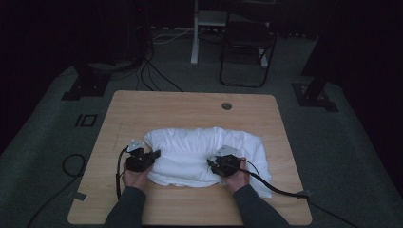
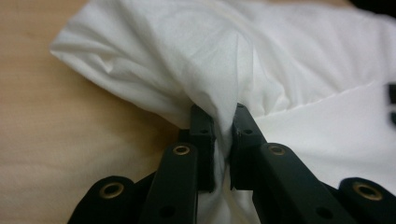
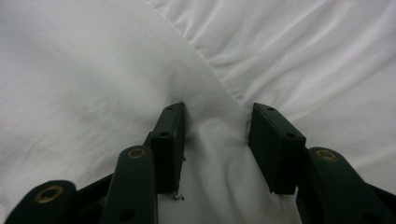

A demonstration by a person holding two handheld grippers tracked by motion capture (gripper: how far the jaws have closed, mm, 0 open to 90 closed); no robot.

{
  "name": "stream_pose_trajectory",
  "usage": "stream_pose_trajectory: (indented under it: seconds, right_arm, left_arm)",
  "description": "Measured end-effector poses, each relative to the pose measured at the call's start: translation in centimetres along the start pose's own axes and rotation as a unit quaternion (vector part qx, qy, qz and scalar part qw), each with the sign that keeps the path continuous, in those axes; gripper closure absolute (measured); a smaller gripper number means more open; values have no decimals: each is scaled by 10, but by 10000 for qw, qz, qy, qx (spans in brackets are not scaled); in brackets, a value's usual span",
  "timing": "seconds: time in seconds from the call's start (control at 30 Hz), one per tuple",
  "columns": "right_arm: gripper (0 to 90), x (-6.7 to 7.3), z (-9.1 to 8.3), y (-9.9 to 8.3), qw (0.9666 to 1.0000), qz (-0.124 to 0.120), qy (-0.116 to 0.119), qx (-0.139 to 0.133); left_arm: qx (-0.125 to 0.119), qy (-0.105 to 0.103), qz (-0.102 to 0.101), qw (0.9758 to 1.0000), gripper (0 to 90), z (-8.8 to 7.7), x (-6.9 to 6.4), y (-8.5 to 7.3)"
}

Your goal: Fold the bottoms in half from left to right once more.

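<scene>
Your left tool [image 1: 154,154] is pinching a fold at the left edge of the white cloth [image 1: 199,147]. Your right tool [image 1: 212,165] is standing spread, jaws pressing down into cloth, fabric bunching between them, not clamped. Cloth is lying crumpled, centre of wooden surface [image 1: 142,107], lower middle of high view.

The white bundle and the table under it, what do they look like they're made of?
White bundle: looks like soft woven cloth, matte, perhaps cotton; it creases, folds and bunches up where the left tool pinches it. Whether it is a garment or a sheet I can't tell.
Table: pale wood-grain top, smooth with little sheen; possibly laminate rather than solid wood.
</scene>
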State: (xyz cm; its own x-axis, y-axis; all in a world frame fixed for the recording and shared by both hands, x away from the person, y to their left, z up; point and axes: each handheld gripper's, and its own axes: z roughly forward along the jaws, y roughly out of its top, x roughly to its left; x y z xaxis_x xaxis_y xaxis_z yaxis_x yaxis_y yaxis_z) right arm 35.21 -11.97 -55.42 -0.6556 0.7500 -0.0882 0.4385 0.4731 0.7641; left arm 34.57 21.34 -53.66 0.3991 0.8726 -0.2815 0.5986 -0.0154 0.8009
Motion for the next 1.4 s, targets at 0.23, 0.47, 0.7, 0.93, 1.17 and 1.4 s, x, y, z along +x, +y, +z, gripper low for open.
stream_pose_trajectory:
  seconds: [0.23,0.47,0.7,0.93,1.17,1.4]
  right_arm:
    - [568,4,7,5,9998,207,57,22]
    - [575,7,17,9,9983,470,282,-179]
    - [542,14,22,24,9984,361,414,103]
    - [484,-14,-9,40,9977,314,462,-386]
    - [518,-50,32,55,9949,1009,3,-59]
    - [466,-52,45,51,9948,880,210,459]
  left_arm:
    - [-509,-368,223,9978,831,-15,-19,34]
    - [-731,-821,780,9909,832,-18,-61,62]
    - [-656,-1133,1202,9841,831,-2,-96,68]
    - [-521,-1216,1159,9844,831,8,-97,61]
    - [-487,-1386,1245,9813,831,13,-105,57]
    - [-420,-1447,1360,9792,831,18,-111,53]
